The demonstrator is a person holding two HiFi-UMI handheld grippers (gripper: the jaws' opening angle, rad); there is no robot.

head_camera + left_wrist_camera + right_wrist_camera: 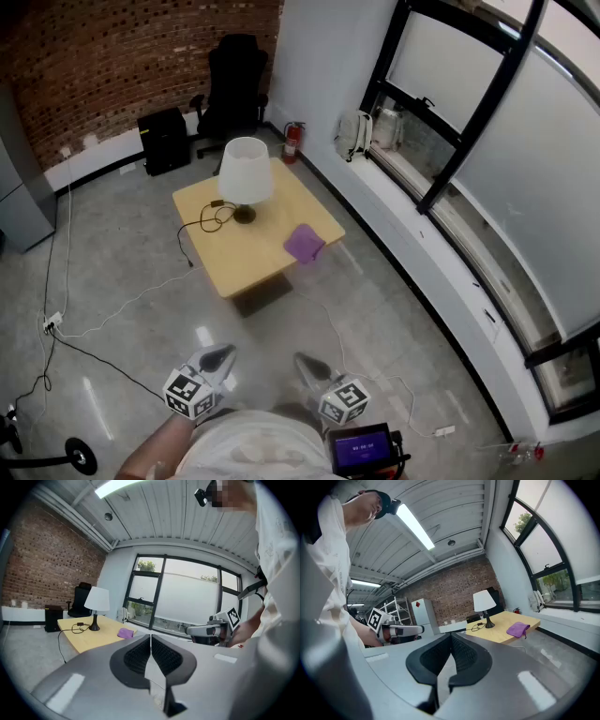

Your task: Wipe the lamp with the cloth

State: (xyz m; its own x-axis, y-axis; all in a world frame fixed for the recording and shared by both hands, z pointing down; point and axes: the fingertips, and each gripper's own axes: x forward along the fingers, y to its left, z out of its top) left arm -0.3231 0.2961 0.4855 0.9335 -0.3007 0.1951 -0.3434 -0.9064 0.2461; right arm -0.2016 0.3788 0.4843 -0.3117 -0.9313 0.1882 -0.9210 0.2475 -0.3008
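Two claws, left [218, 354] and right [304, 361], both closed, empty, well short of the counter [234, 267]. Purple cloth [304, 243] lies at its near right edge: looks soft, light, limp, so pinch a raised fold. Lamp [246, 173] stands beyond, probably tippy.

White lamp [246, 176] upright, purple cloth [304, 243] beside

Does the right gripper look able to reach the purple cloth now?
Probably not yet: the right gripper sits near the person's body, with floor between it and the purple cloth on the table. Nothing tall blocks the way.
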